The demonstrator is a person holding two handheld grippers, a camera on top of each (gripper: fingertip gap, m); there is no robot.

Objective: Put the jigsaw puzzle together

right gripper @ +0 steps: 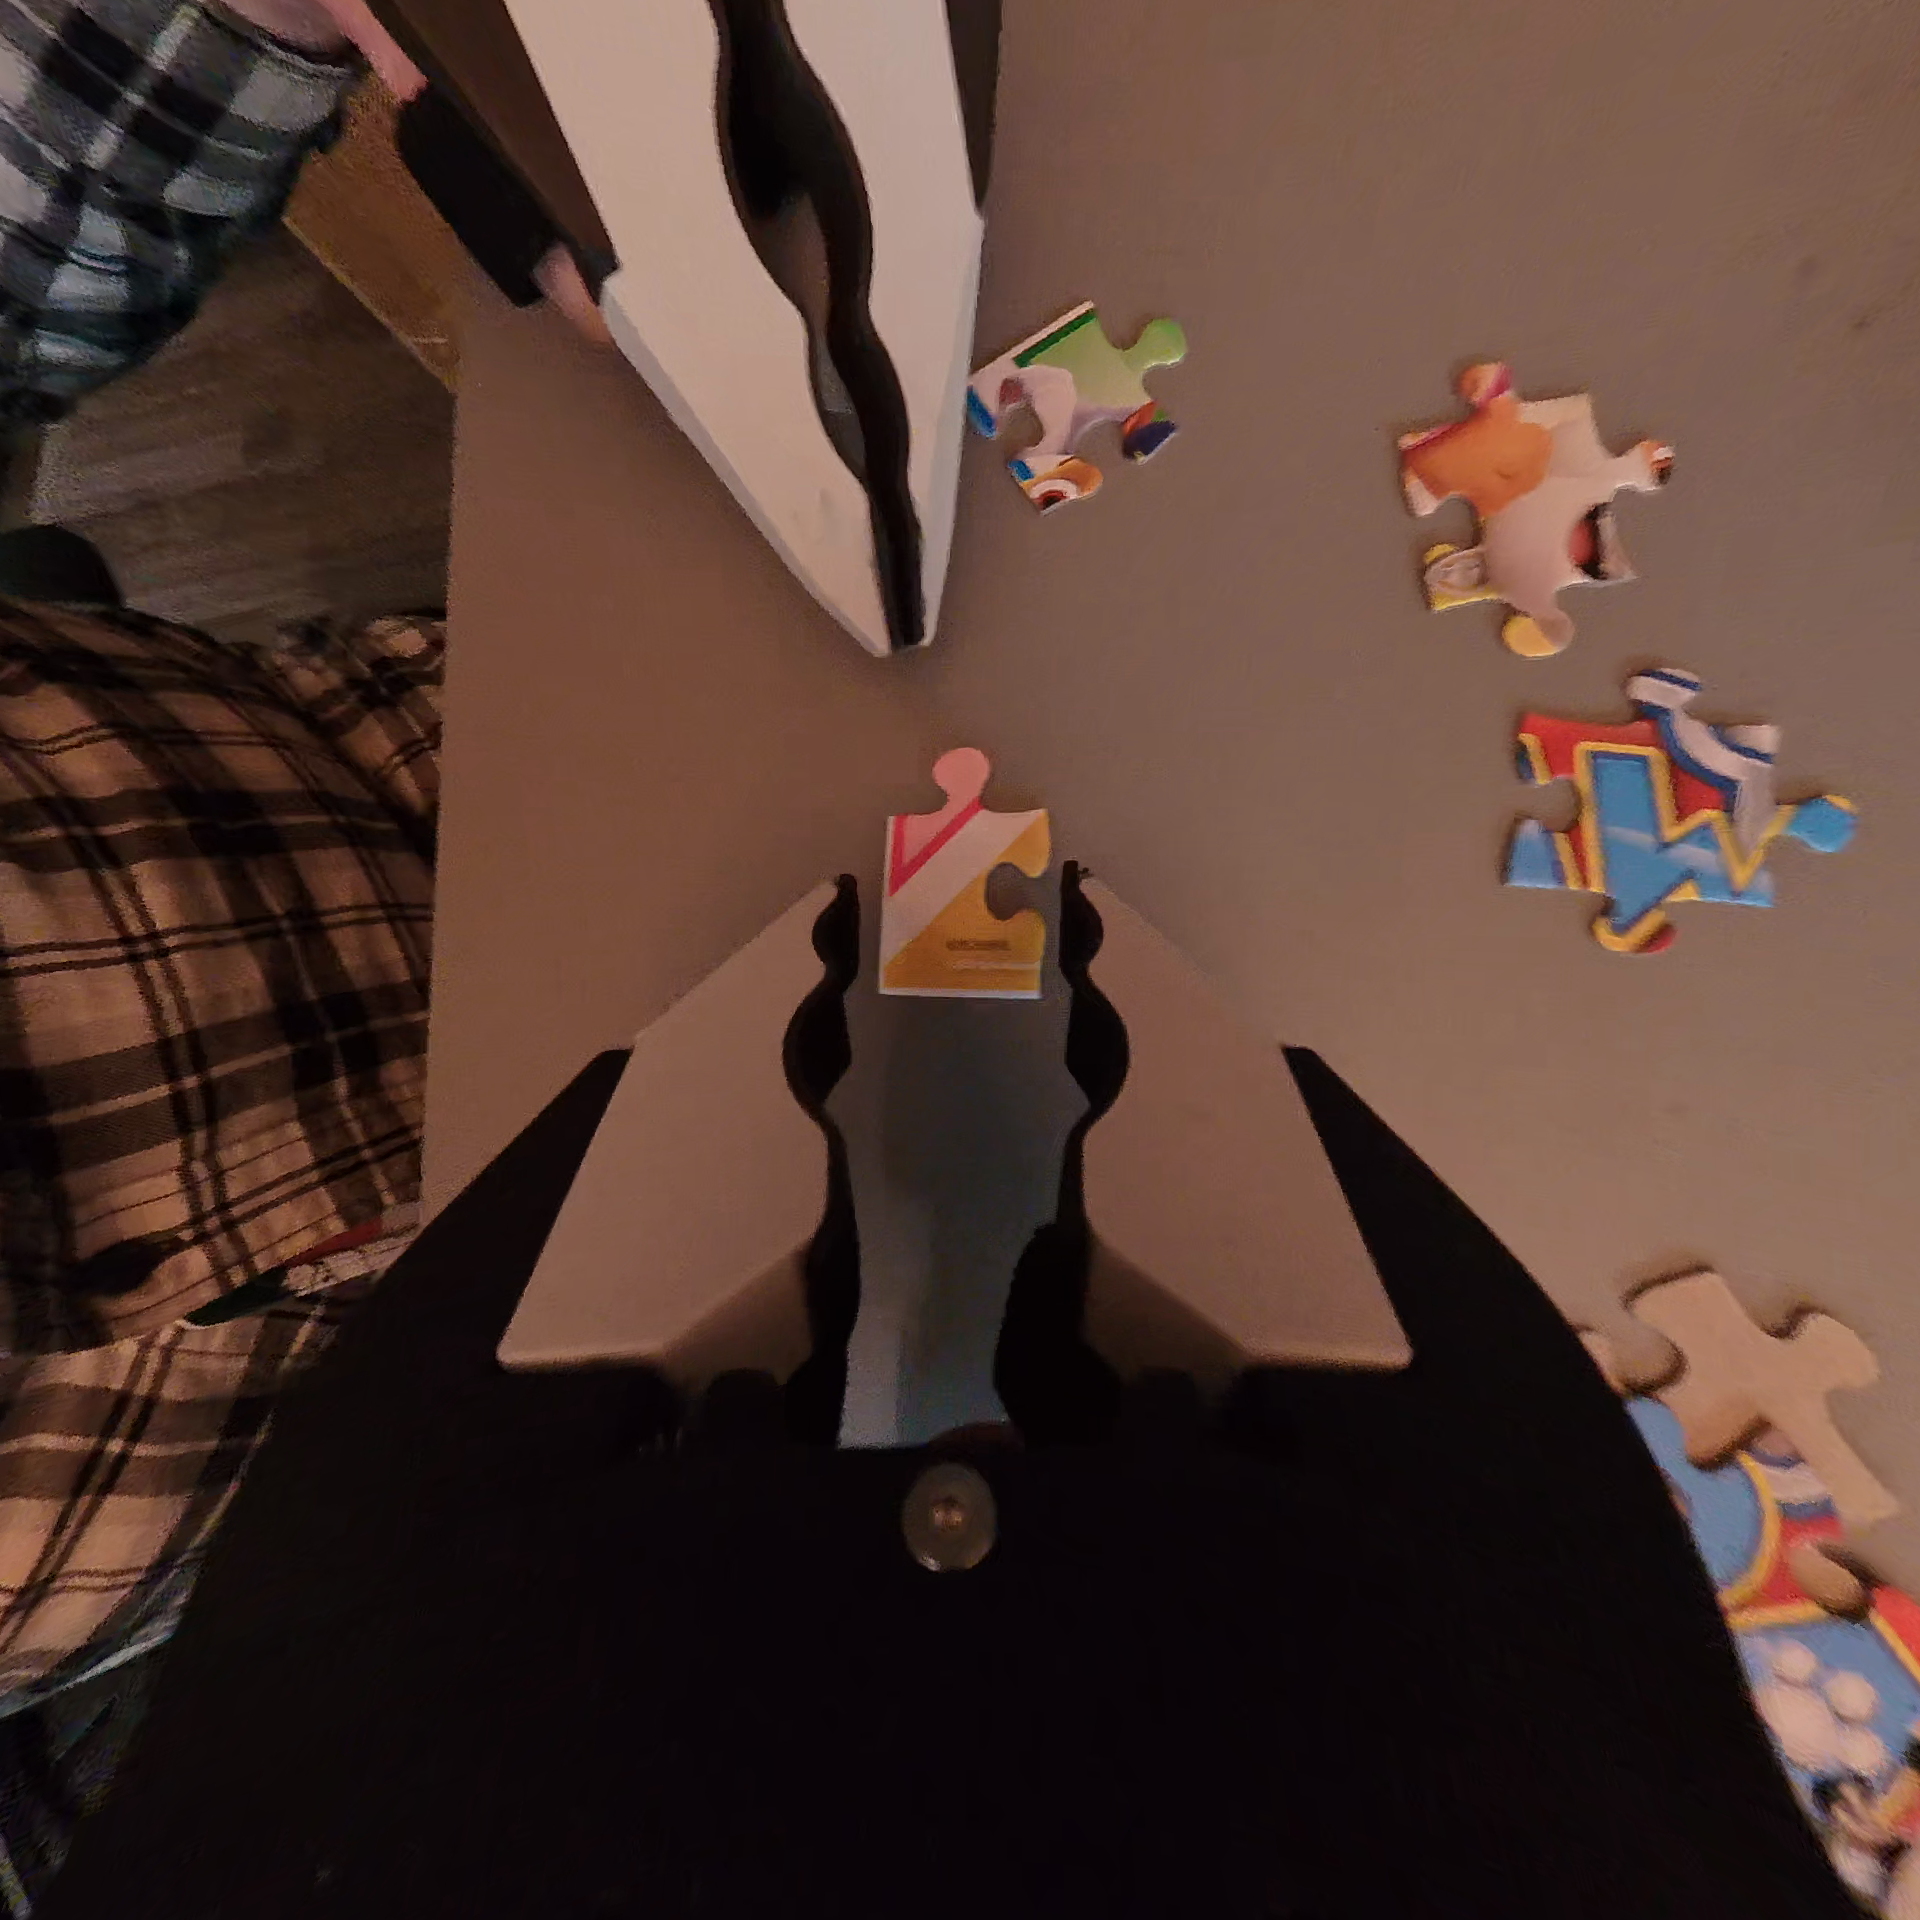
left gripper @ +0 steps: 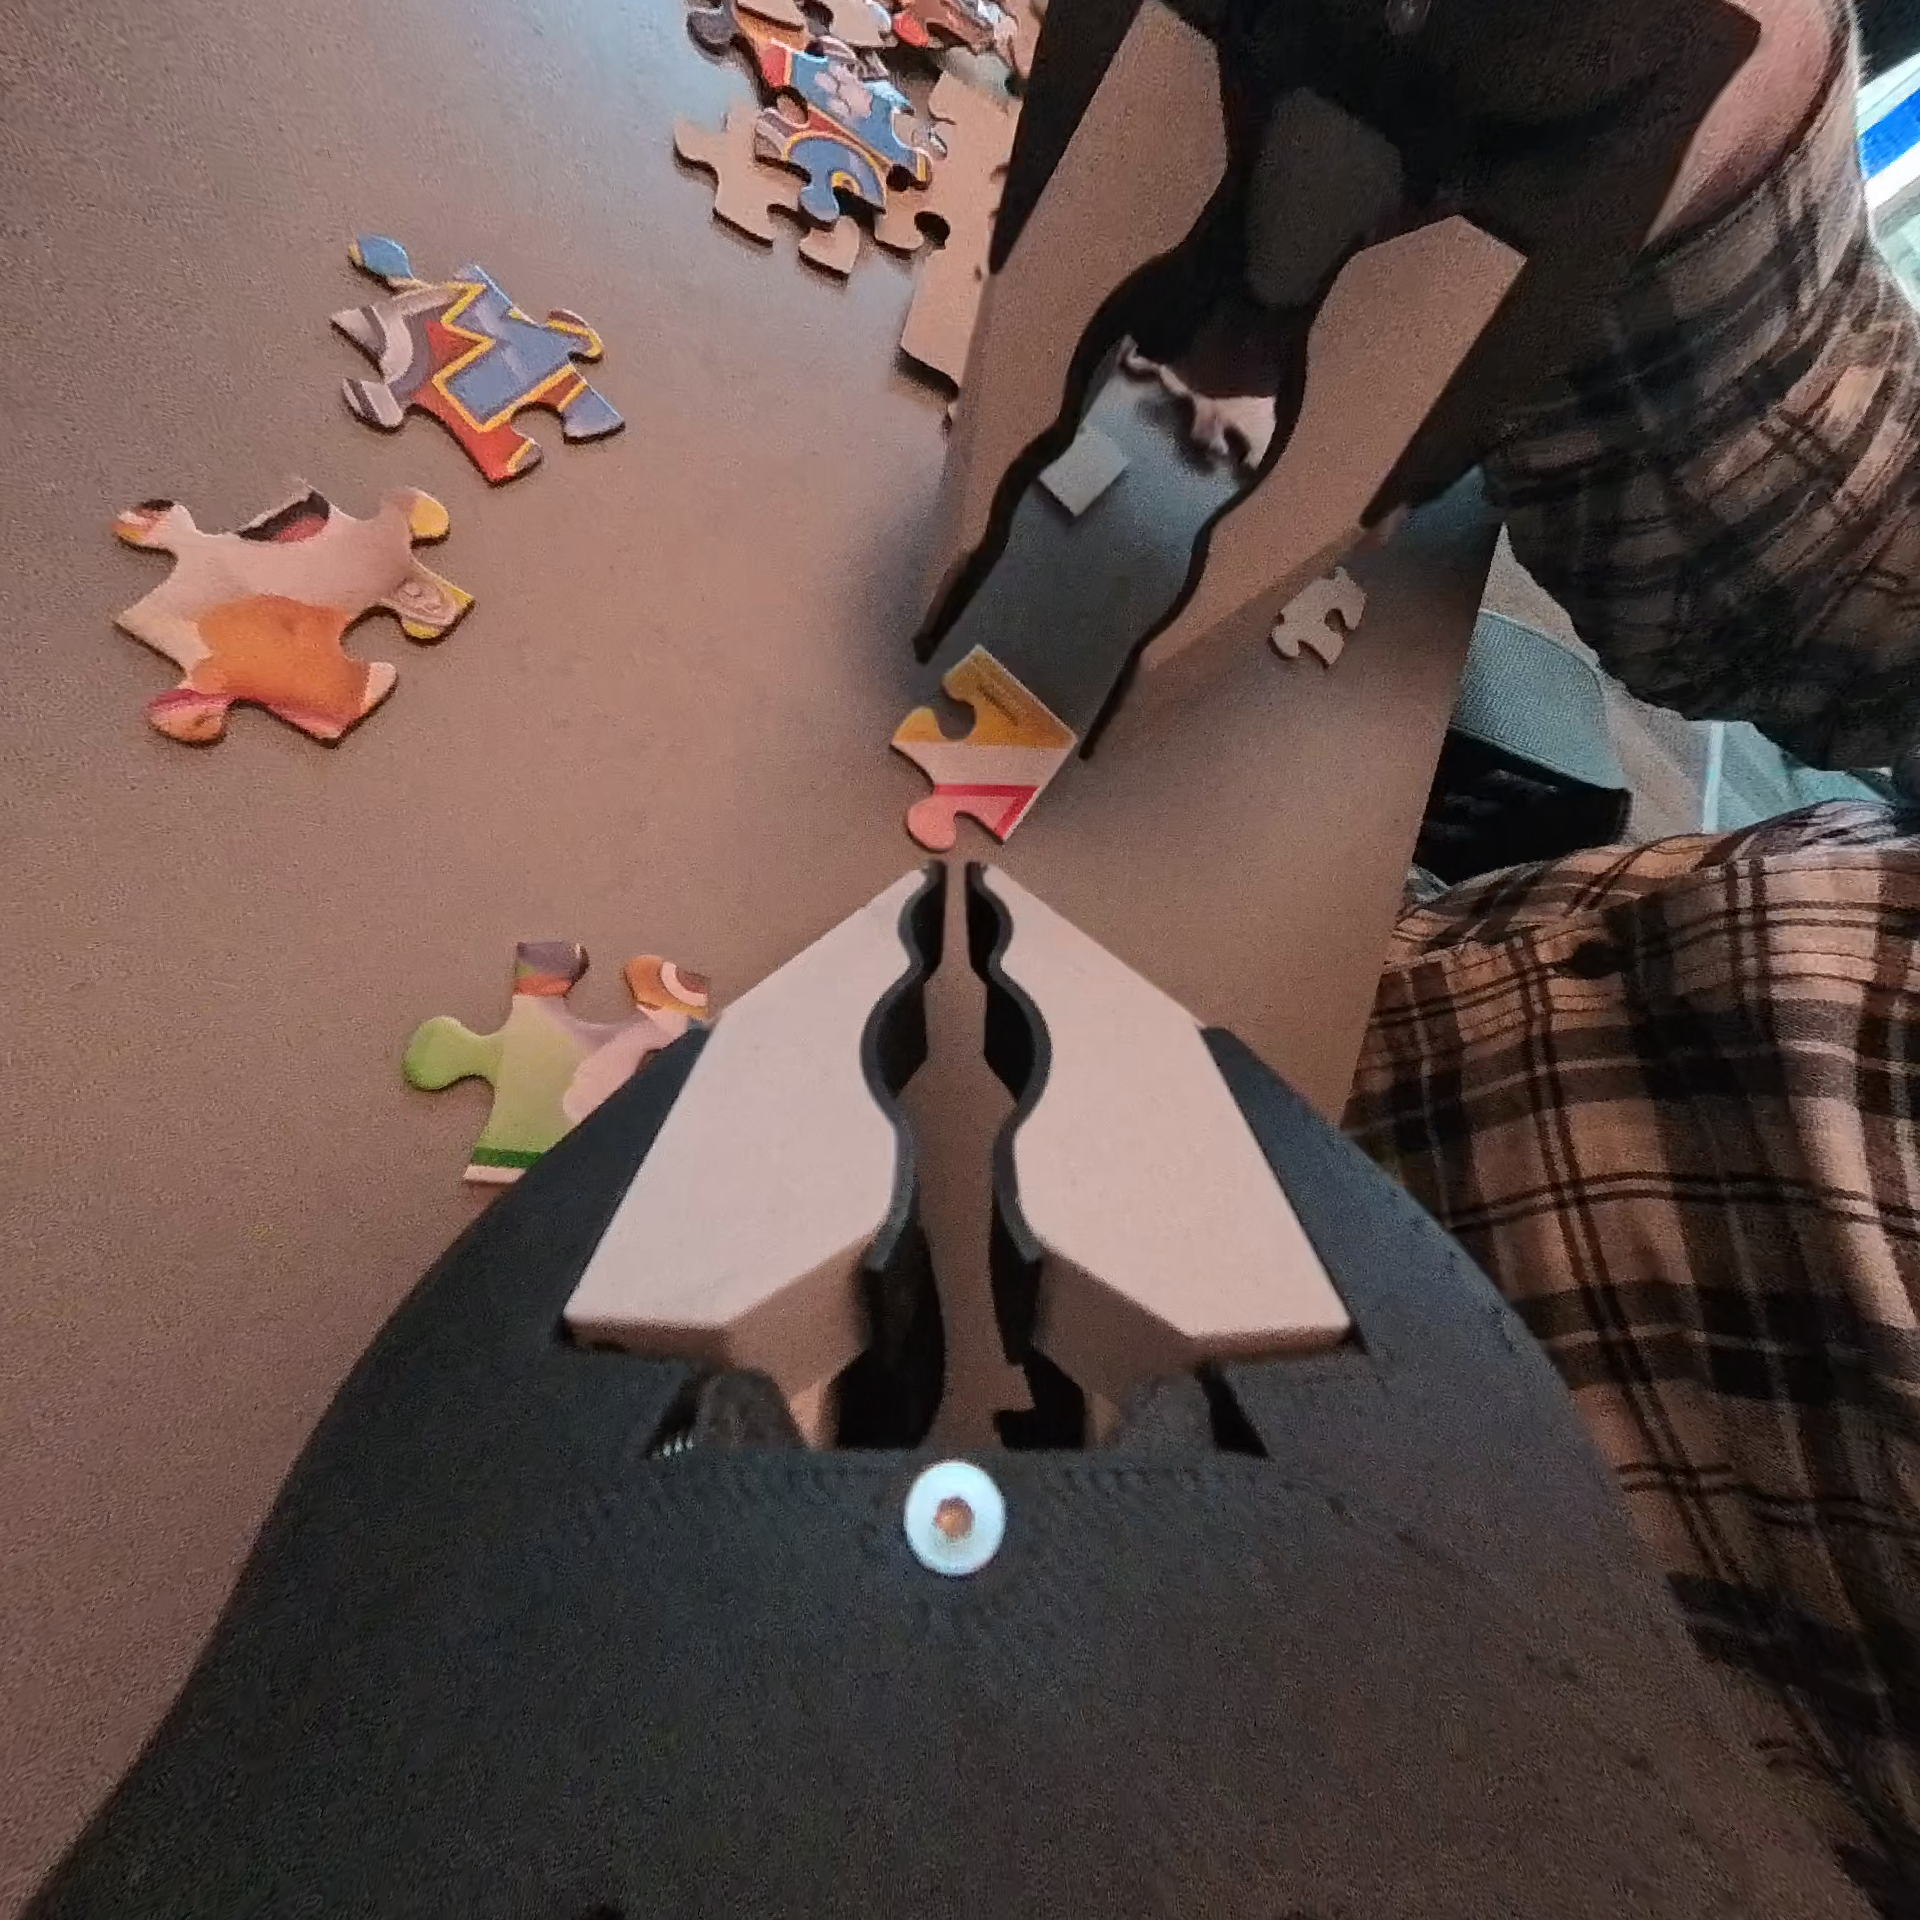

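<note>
On a brown bench (right gripper: 1351,208), the right tool (right gripper: 961,883) stands open, its fingers flanking a yellow, white and pink corner puzzle piece (right gripper: 961,904) that lies flat between the tips; whether they touch it cannot be told. The left tool (left gripper: 954,873), nearly closed and empty, points at the same piece from the opposite side, just short of its pink tab. In the right wrist view, three loose pieces lie at one to three o'clock: a green one (right gripper: 1081,405), an orange-and-white one (right gripper: 1527,509) and a red-and-blue one (right gripper: 1662,821). A partly joined cluster (right gripper: 1787,1558) sits at five o'clock. A plaid sleeve (right gripper: 187,935) borders the bench.
</note>
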